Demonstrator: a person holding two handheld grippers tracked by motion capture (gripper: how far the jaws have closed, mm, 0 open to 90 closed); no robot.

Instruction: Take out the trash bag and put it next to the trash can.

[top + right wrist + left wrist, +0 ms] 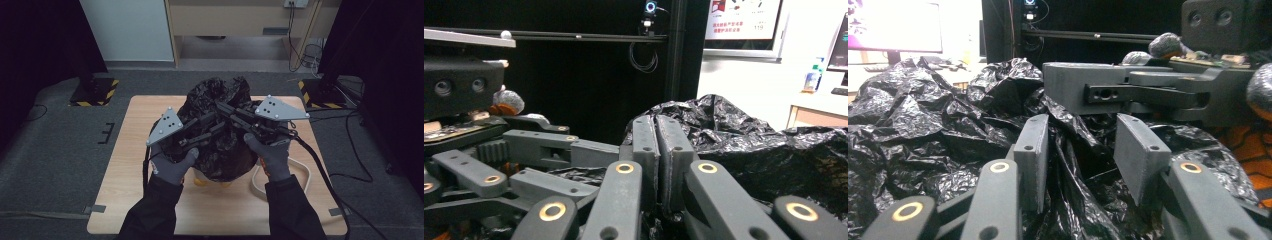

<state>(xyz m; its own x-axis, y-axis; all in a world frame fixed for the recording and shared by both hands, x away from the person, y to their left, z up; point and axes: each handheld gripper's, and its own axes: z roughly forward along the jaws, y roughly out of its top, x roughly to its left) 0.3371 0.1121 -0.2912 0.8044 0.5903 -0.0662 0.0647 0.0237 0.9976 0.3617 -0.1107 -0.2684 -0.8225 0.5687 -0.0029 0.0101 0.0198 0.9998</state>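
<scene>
While your right gripper pinches the black bag on the tabletop, your left gripper's fingers stand apart around a fold; re-grip there next.

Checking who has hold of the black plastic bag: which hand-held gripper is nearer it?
Right. The right hand-held gripper is shut on the black plastic bag; the left hand-held gripper straddles a fold with jaws apart.

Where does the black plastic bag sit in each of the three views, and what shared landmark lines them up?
High view: black plastic bag at the table's centre, between both grippers.
Left gripper view: it fills the left and middle, a fold running up between the fingers, which stand apart.
Right gripper view: it rises at right, behind the closed fingers.
Shared landmark: the right gripper, pinching the bag's film.
</scene>
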